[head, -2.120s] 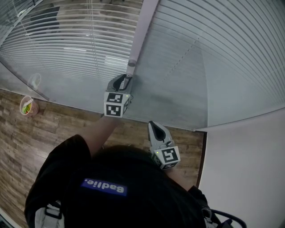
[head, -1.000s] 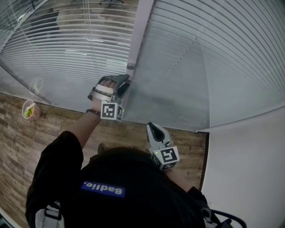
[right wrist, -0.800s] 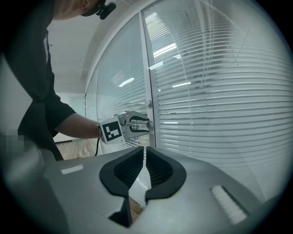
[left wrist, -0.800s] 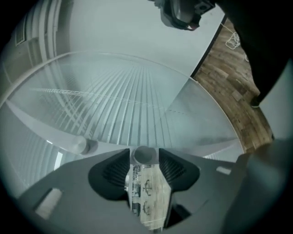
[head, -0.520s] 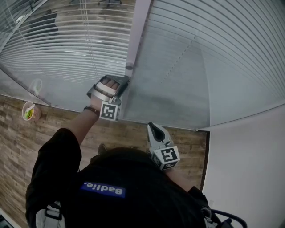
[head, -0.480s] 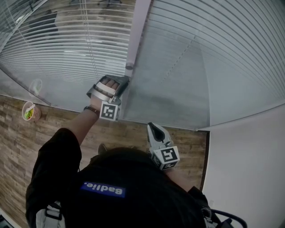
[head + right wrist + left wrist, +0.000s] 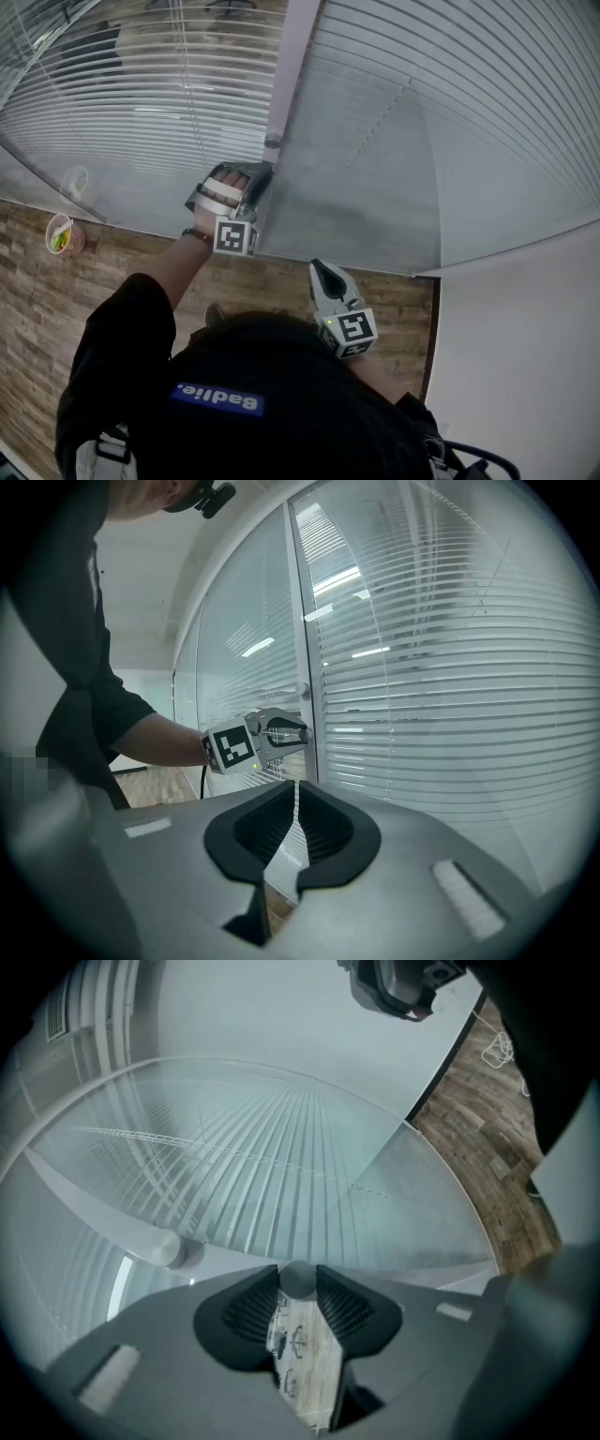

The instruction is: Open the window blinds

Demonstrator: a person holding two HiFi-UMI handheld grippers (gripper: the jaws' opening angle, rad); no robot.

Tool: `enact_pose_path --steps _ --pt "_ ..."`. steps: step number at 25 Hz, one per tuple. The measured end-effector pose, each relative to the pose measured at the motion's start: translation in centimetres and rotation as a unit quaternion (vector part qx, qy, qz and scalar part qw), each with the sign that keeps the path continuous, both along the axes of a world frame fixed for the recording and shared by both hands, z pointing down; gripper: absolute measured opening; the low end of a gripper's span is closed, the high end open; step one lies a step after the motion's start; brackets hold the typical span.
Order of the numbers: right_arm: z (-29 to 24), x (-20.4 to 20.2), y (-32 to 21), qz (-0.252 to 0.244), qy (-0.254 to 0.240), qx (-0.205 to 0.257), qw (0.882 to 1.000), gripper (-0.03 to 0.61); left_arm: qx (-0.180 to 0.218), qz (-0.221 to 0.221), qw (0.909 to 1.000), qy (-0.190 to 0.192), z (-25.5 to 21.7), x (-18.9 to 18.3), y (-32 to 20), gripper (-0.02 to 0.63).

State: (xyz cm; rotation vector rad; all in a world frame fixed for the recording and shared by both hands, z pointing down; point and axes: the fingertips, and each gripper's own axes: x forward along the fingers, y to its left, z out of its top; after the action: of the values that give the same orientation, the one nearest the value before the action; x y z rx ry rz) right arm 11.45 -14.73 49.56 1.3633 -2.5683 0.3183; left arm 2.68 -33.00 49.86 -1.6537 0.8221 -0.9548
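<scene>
Window blinds (image 7: 469,112): horizontal slats behind glass, filling the panes on both sides of a pale upright frame (image 7: 292,66), directly ahead of the person. Knob (image 7: 298,1280): small, round, grey, at the frame. Left gripper (image 7: 263,174): raised to the frame, its jaws have just been closing and now pinch the knob between their tips (a second round stub (image 7: 173,1251) shows on the frame just beside). Right gripper (image 7: 295,794): held lower and nearer the body, apart from the glass, jaws drawn together to a thin slit with nothing between them. Wooden floor (image 7: 56,291) below. Cup (image 7: 60,234): green contents, standing on the floor by the left pane.
</scene>
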Motion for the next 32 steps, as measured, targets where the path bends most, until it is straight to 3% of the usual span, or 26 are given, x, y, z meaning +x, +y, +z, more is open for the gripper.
enact_pose_path --steps 13,22,32 --pt "-0.11 0.2 0.03 0.002 -0.003 0.0 1.0 0.015 -0.022 -0.024 0.9977 0.059 -0.35 0.22 -0.01 0.124" --pt "-0.17 0.37 -0.05 0.004 -0.002 0.0 1.0 0.015 -0.016 -0.029 0.9954 0.09 -0.37 0.19 -0.08 0.123" --pt "-0.09 0.77 0.1 0.009 0.002 -0.001 1.0 0.015 -0.047 -0.057 0.9829 0.169 -0.66 0.27 -0.33 0.126"
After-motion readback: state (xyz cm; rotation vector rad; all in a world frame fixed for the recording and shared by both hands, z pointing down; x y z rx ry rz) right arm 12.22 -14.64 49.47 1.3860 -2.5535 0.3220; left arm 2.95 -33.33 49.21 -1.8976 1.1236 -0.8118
